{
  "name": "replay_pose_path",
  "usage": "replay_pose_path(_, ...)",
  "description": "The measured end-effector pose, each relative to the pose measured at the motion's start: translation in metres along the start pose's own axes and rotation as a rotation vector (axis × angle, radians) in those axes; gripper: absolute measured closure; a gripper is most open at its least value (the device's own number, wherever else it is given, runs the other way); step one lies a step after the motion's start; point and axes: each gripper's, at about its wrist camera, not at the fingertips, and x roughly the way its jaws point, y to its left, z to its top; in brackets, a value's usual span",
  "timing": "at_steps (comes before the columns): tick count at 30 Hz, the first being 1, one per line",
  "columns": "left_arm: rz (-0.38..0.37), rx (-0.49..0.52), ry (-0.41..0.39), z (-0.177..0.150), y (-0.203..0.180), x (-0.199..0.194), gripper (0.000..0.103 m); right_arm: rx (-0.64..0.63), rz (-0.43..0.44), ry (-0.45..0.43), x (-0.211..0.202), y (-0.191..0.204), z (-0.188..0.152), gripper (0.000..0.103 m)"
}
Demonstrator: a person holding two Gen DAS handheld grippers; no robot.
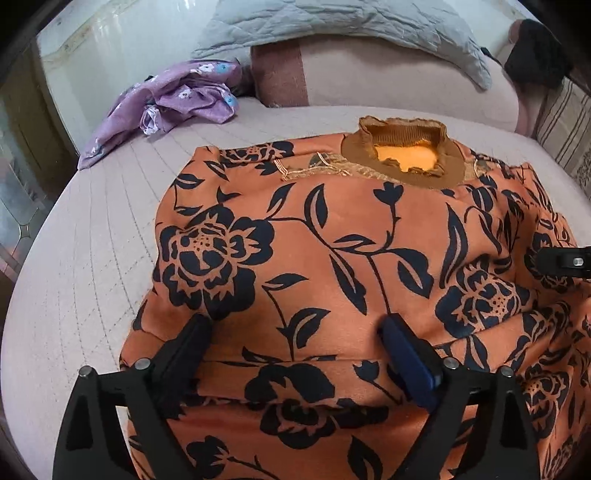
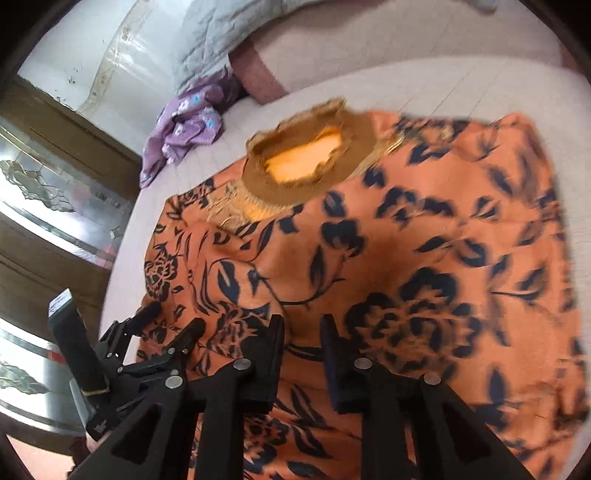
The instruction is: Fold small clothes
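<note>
A pale pink quilted bed [image 1: 92,258] filled both views, with a grey quilted pillow [image 1: 332,26] across the top of the left wrist frame and a mirrored wooden wardrobe [image 2: 55,206] down the left edge of the right wrist frame. Your orange floral top [image 1: 332,240] lay spread over the bed, taking up the centre and lower right of the left wrist frame, its brown ribbed collar [image 1: 402,147] toward the upper middle. A crumpled purple floral garment [image 1: 173,103] sat in the upper left, well apart from the top.

Your left gripper [image 1: 295,328] had its fingers spread wide, both tips resting on the orange fabric at a fold ridge near the bottom of the frame, nothing pinched between them. Your right gripper [image 2: 303,332] showed a narrow gap between its fingers, low in the centre of its blurred frame, over the same top; you could not tell whether cloth was caught there. The left gripper also appeared at the lower left of that frame.
</note>
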Motion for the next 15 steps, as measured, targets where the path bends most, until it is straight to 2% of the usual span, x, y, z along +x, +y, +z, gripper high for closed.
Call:
replay_pose_path(5,-0.001,0.007,0.017,0.002,0.0,0.002,0.006,0.042,-0.143,-0.02,-0.027,-0.021,-0.024,0.08)
replay_pose_path(8,-0.003,0.029,0.026,0.002,0.0,0.0,0.006,0.056,-0.168,0.006,-0.029,-0.031,-0.042,0.08)
replay_pose_path(10,0.04,0.029,0.005,-0.001,0.0,-0.02,0.006,0.056,-0.168,-0.041,-0.048,-0.029,-0.06,0.079)
replay_pose_path(12,0.072,-0.005,-0.078,-0.01,0.003,-0.05,0.006,0.026,-0.15,-0.103,-0.072,-0.022,-0.076,0.079)
replay_pose_path(13,0.069,-0.024,-0.118,-0.018,0.007,-0.068,0.006,0.008,-0.146,-0.139,-0.084,-0.018,-0.085,0.079)
replay_pose_path(15,0.062,-0.052,-0.134,-0.035,0.014,-0.093,0.006,-0.013,-0.137,-0.22,-0.114,-0.019,-0.106,0.079)
